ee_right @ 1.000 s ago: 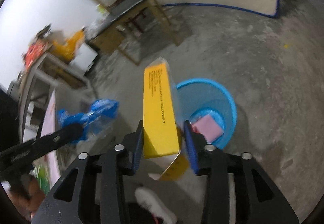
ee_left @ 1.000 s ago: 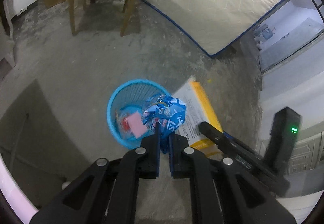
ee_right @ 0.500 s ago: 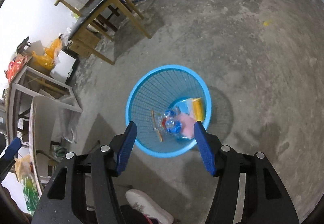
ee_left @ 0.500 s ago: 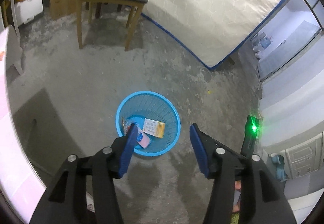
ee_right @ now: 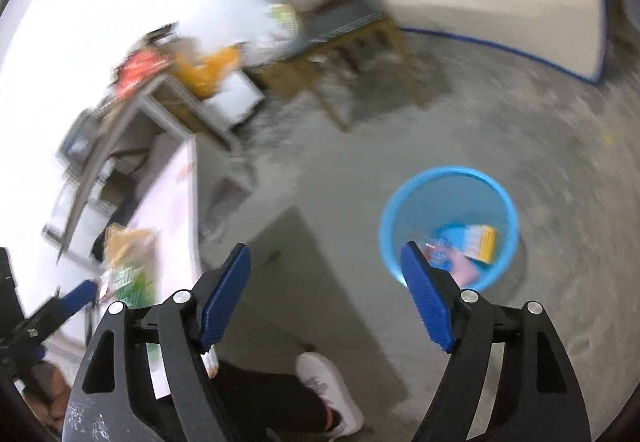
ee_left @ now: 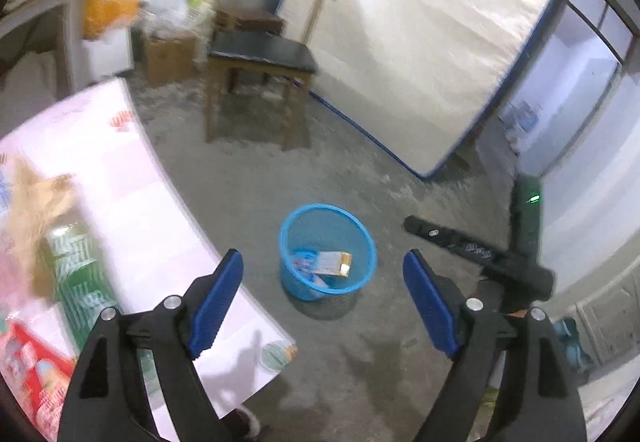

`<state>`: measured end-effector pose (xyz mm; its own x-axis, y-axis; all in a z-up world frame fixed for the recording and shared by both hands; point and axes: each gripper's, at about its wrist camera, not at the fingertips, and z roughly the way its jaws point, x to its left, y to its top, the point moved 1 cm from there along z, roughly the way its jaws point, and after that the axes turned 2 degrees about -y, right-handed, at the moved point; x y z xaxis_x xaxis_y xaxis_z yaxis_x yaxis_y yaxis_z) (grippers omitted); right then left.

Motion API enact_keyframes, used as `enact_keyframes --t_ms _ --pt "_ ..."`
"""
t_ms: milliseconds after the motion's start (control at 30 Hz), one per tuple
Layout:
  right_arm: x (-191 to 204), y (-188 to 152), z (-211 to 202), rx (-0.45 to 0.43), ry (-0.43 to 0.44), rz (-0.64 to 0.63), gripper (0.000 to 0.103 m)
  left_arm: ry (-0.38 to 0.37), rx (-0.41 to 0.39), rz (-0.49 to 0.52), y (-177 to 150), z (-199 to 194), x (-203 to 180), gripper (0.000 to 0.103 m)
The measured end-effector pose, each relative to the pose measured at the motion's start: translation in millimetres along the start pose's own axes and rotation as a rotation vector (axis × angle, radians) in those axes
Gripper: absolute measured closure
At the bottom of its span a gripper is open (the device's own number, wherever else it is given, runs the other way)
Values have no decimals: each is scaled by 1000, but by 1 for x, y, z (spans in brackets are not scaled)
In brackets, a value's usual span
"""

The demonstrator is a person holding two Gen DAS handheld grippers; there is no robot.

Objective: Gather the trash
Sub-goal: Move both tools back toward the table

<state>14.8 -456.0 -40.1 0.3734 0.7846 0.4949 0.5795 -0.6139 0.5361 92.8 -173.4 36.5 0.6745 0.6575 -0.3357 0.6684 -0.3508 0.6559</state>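
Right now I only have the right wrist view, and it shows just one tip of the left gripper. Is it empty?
Observer: Yes. The left gripper has jaws that have just been opening and stand wide, with nothing between them. It looks down at the blue basket.
Operator: Any trash on the table that I can't see?
Observer: A red packet lies at the near end of the table, next to the green pack.
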Motion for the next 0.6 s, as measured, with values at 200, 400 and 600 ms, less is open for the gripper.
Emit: enact_keyframes --t_ms 200,400,600 --pt "91 -8 -7 31 154 -189 28 186 -153 -19 -42 -83 53 20" --pt "168 -28 7 94 253 -350 28 353 -251 -144 -95 -152 113 20" --pt "229 -52 31 166 299 -456 28 495 -314 -286 -143 -194 167 20"
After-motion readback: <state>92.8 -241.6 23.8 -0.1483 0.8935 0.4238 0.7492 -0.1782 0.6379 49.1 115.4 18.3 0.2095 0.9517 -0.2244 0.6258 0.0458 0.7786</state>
